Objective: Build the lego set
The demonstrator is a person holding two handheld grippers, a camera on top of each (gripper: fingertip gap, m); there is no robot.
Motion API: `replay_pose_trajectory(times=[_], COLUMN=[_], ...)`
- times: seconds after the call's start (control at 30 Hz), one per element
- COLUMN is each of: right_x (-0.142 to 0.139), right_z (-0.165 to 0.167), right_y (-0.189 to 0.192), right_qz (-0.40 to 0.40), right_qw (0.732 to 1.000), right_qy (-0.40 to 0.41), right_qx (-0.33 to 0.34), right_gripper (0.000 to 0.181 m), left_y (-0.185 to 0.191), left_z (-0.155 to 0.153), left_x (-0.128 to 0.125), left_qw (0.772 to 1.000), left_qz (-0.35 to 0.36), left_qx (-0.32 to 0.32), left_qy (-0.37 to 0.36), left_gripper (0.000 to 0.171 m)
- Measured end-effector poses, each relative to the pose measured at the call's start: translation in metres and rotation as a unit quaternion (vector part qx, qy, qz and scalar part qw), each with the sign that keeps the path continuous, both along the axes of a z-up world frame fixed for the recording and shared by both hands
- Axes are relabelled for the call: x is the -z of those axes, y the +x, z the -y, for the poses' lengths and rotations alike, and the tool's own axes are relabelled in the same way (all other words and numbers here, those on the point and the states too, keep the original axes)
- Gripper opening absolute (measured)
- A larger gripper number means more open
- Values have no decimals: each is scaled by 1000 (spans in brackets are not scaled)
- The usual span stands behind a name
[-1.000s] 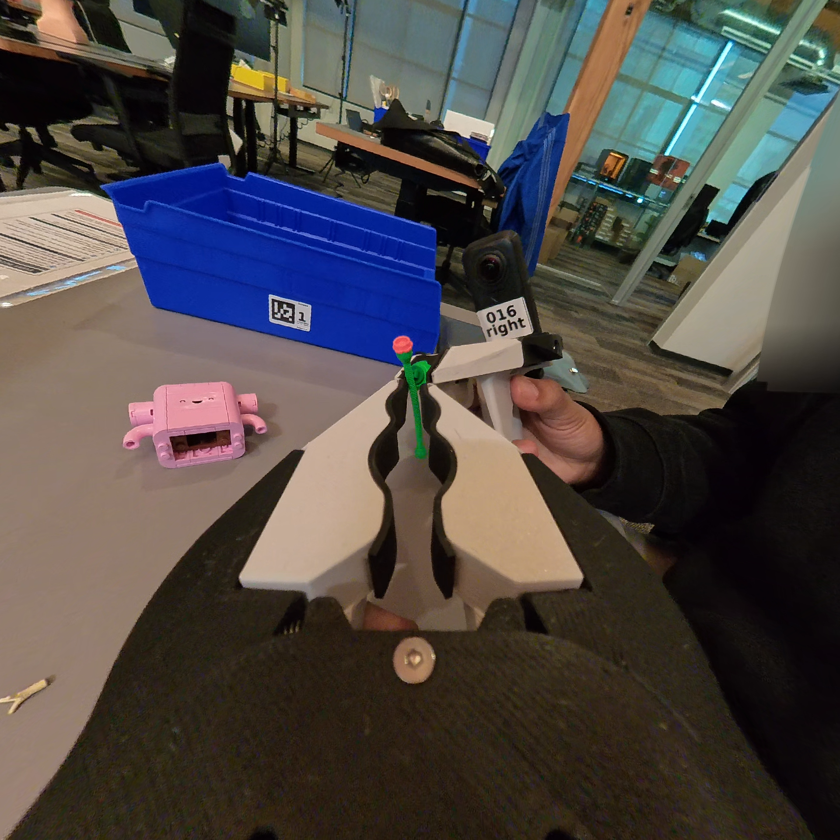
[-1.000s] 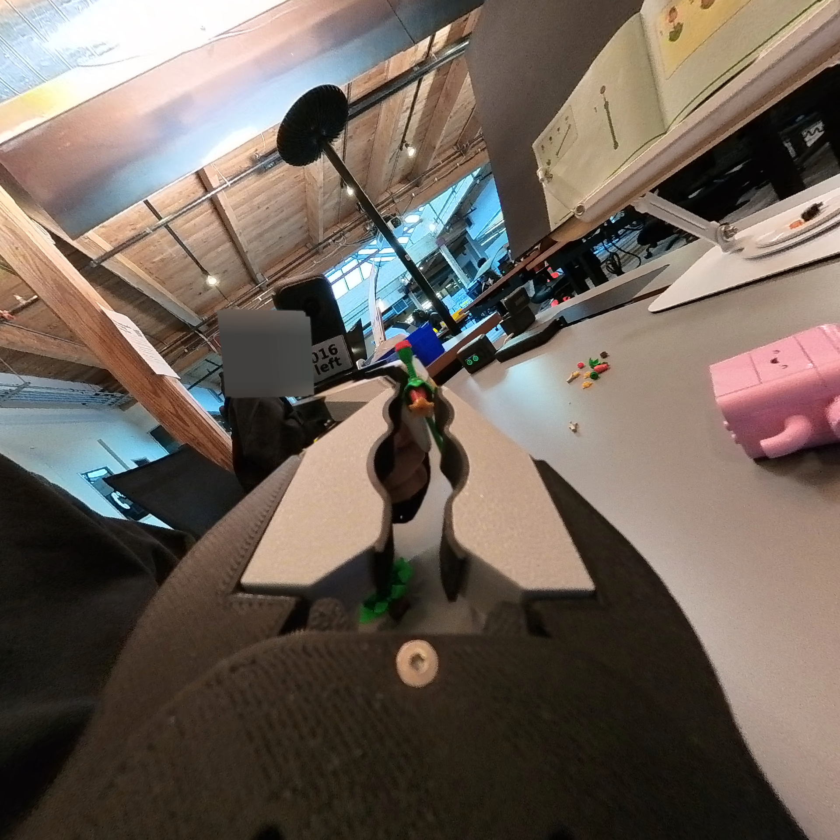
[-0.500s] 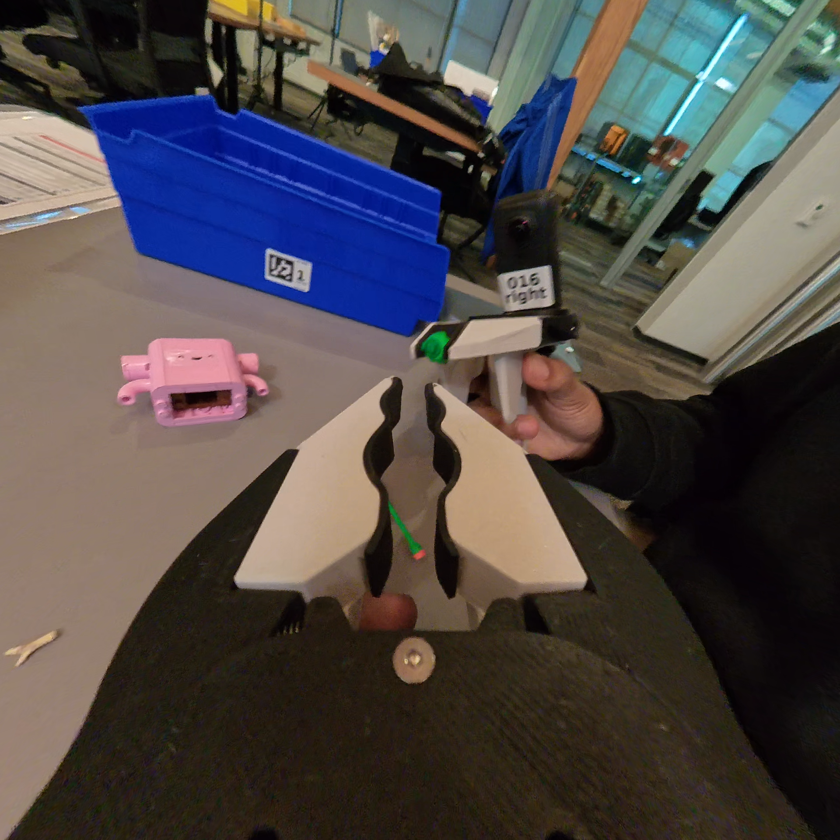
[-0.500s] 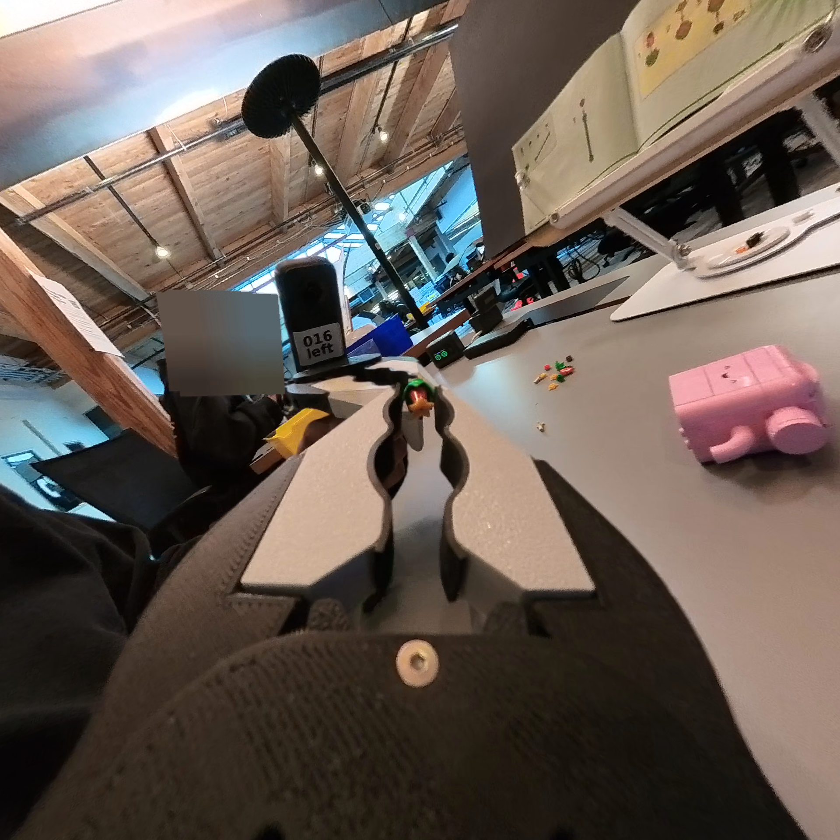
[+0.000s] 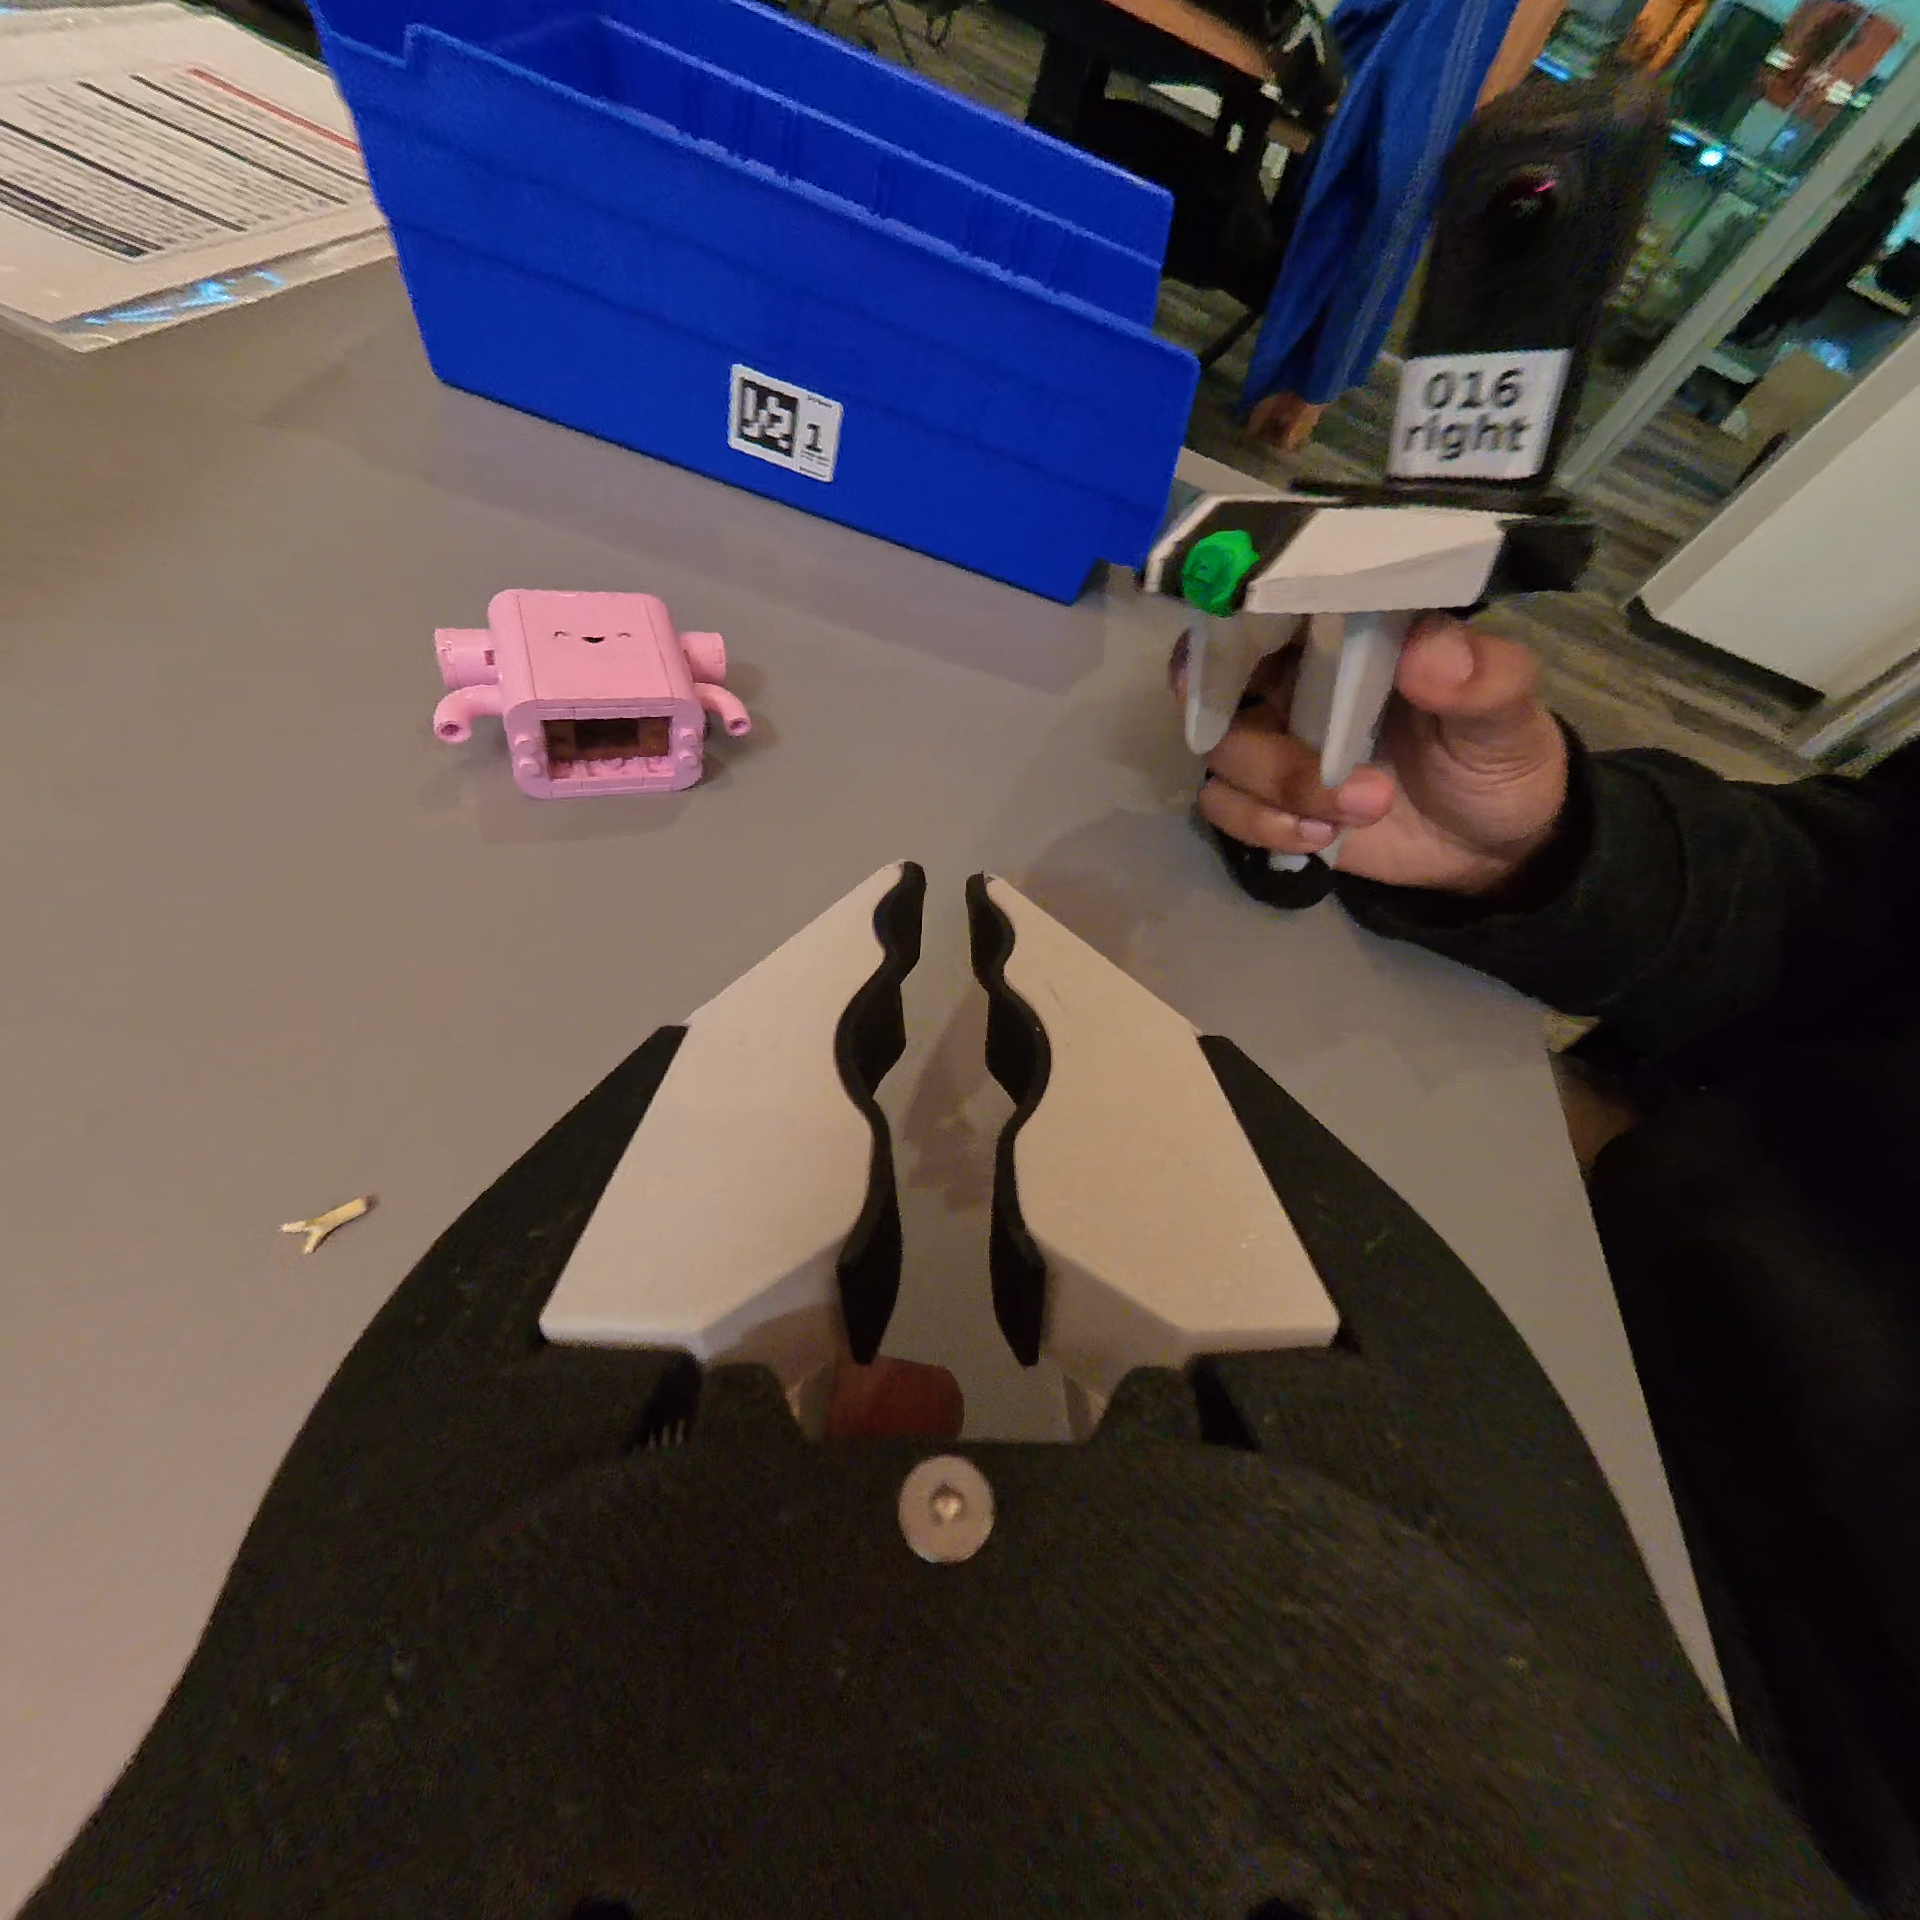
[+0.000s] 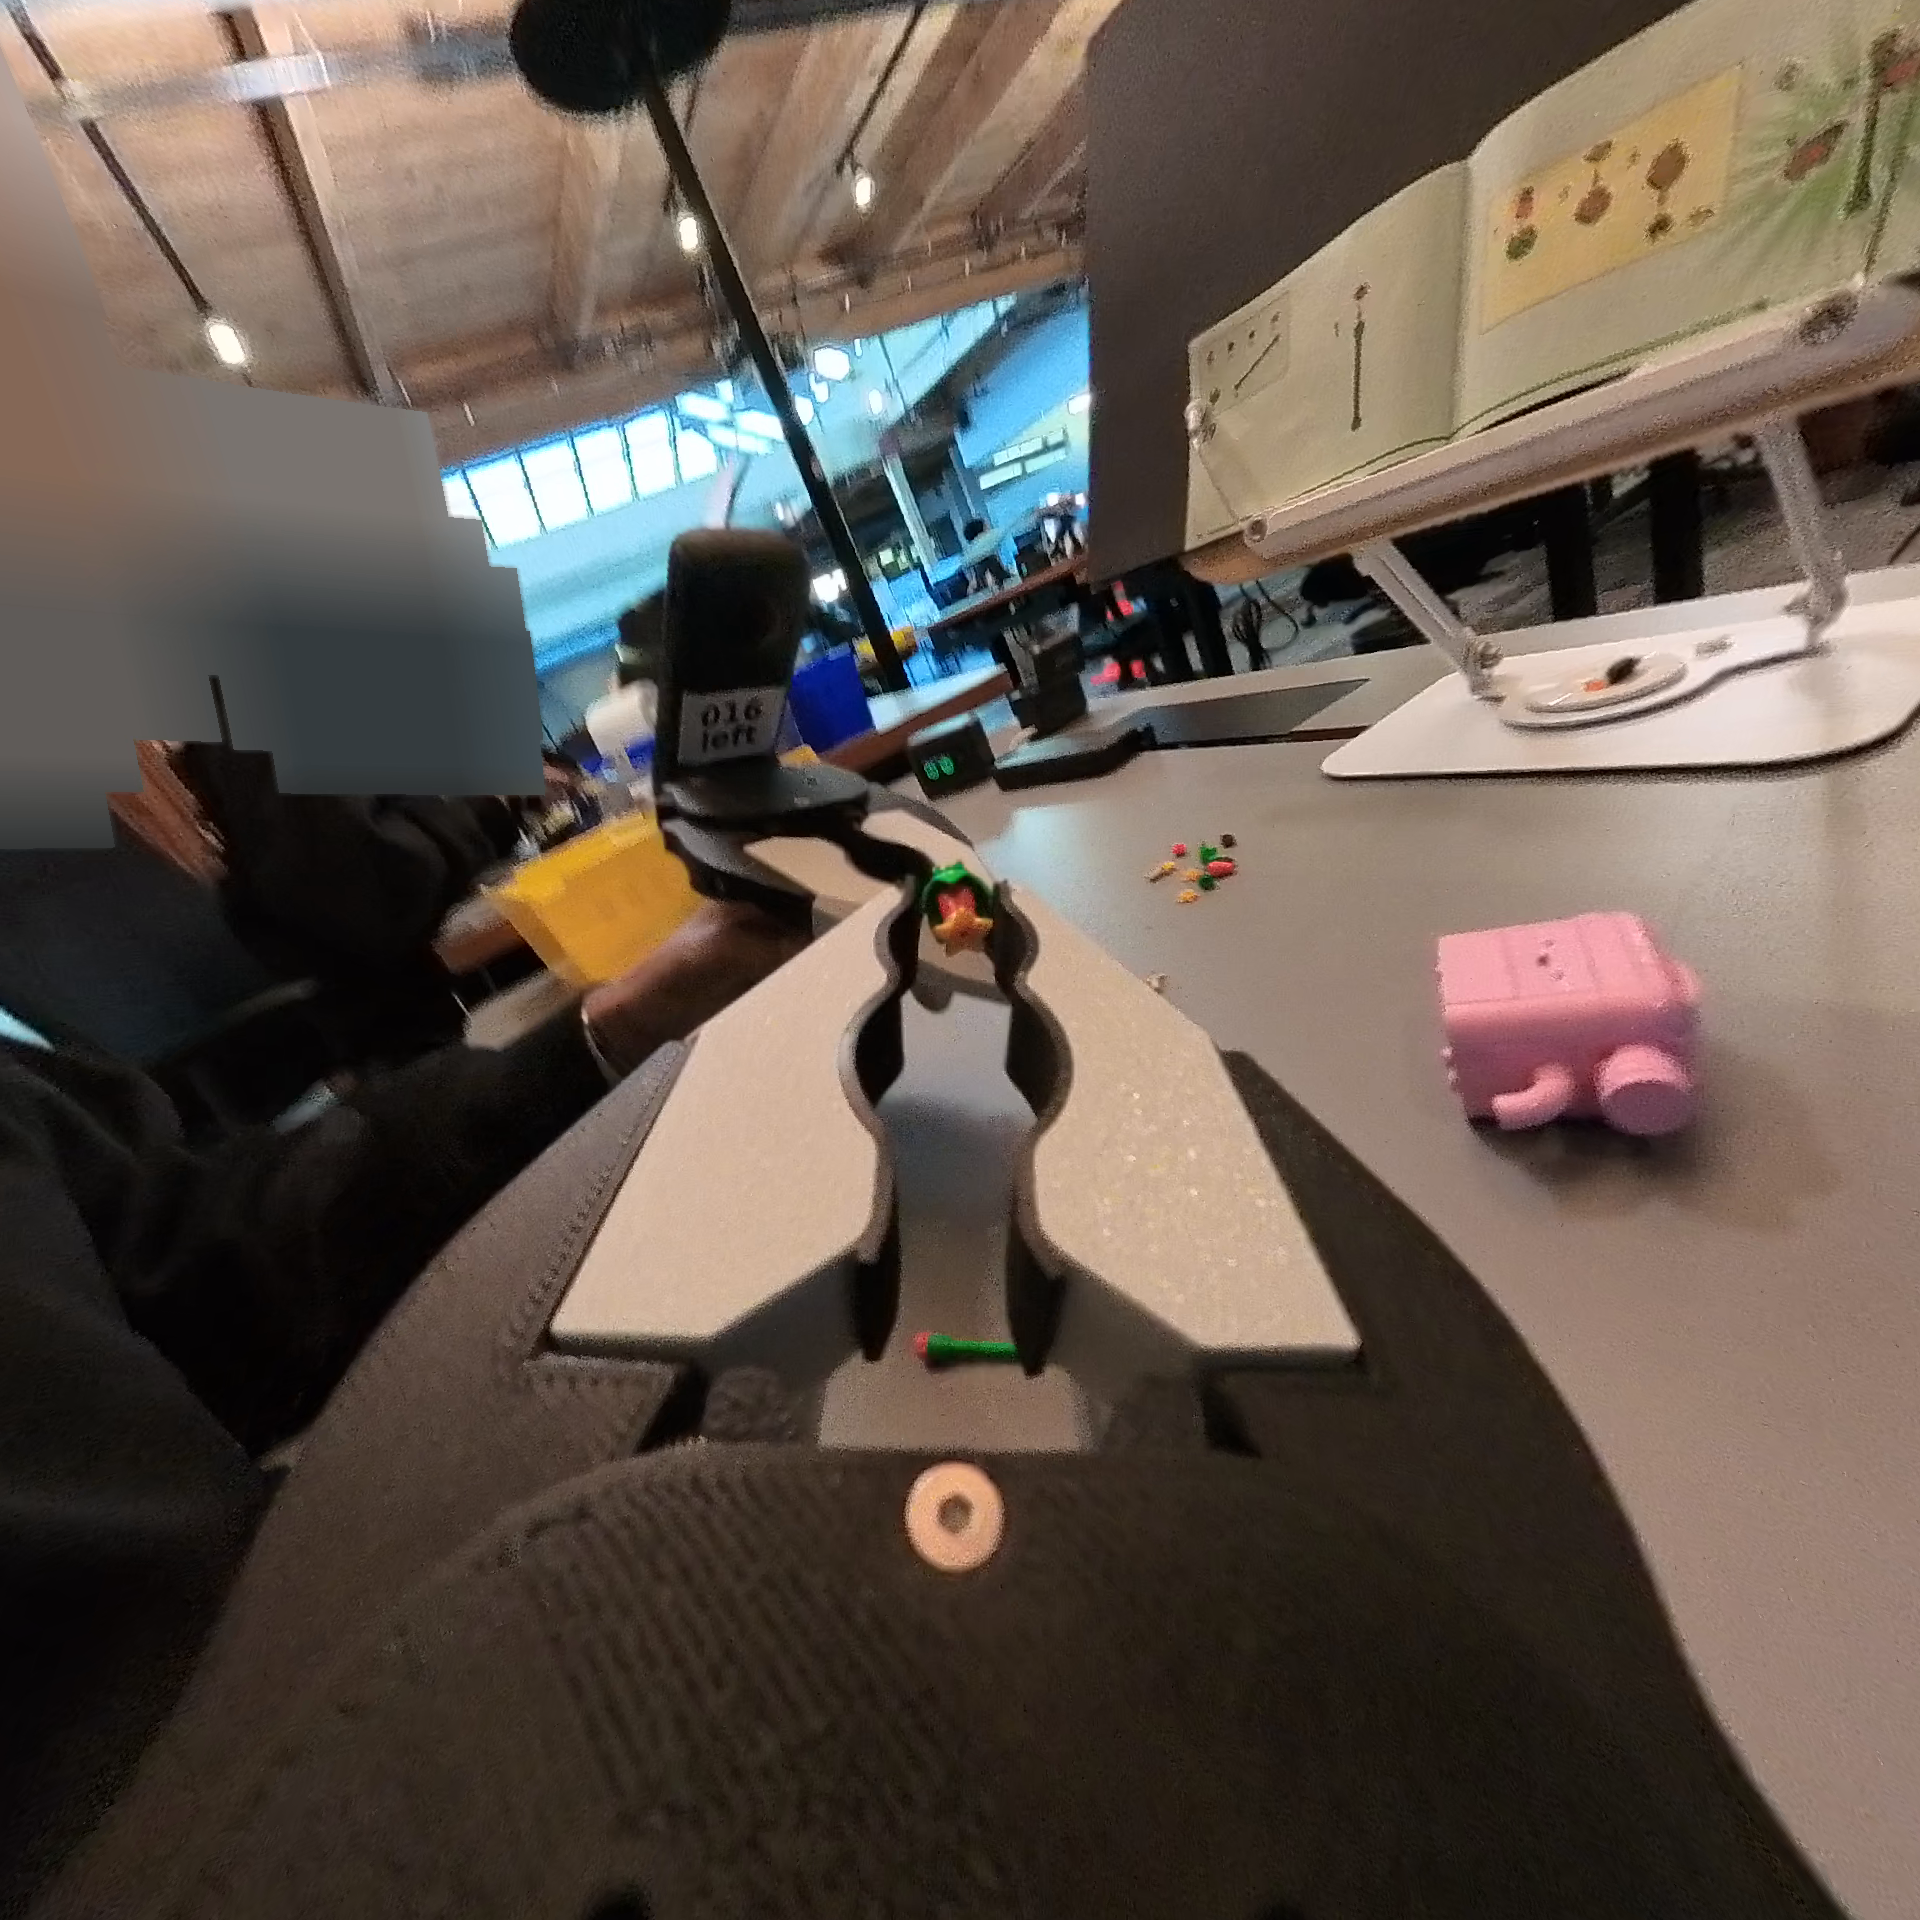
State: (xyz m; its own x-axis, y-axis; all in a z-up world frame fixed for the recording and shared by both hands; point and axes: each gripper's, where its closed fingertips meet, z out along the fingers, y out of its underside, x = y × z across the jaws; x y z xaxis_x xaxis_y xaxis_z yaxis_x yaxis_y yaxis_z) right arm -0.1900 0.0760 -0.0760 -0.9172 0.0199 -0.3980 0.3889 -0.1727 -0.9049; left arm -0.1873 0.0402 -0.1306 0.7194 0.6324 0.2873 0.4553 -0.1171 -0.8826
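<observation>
Right gripper (image 6: 951, 914): pinches small green leafy piece (image 6: 954, 902) w/ orange star at tips.
Left gripper (image 5: 943, 883): fingers slightly apart, nothing between.
Pink block figure (image 5: 590, 691): on grey table (image 5: 208, 935), face on top, open front.
Green stem (image 6: 966, 1349): lies on table, red tip.

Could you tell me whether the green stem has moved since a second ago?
Yes: the green stem left the left gripper and now lies on the table.

My left claw (image 5: 943, 883) had two pale grey wedge-shaped fingers (image 5: 748, 1143) with black wavy inner pads. They sat in a black textured body, with one silver screw (image 5: 944, 1508) at its middle. My right claw (image 6: 951, 914) looked the same, with a similar screw (image 6: 953, 1517). Each carried a black camera with a white label on top. I wore black sleeves (image 5: 1704, 883).
</observation>
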Motion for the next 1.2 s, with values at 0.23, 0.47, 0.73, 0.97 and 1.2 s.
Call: replay_pose_trajectory(times=[0.23,0.47,0.73,0.97,1.2], right_x=[37,94,116,117,119], right_z=[8,-3,1,1,3], right_y=[27,48,44,46,49], right_qz=[-261,-408,-422,-403,-398], right_qw=[904,678,571,555,547], right_qy=[314,513,575,595,603], right_qx=[-124,-333,-407,-419,-422], right_gripper=[12,12,11,11,11], left_y=[-15,-33,-35,-35,-35], left_z=[41,69,77,73,73], left_x=[-22,-11,-17,-18,-18], left_qw=[994,982,977,978,978], left_qz=[-21,-25,-37,-33,-32], left_qx=[-93,-167,-184,-178,-178], left_qy=[57,89,99,102,99], left_gripper=[10,20,20,21,21])
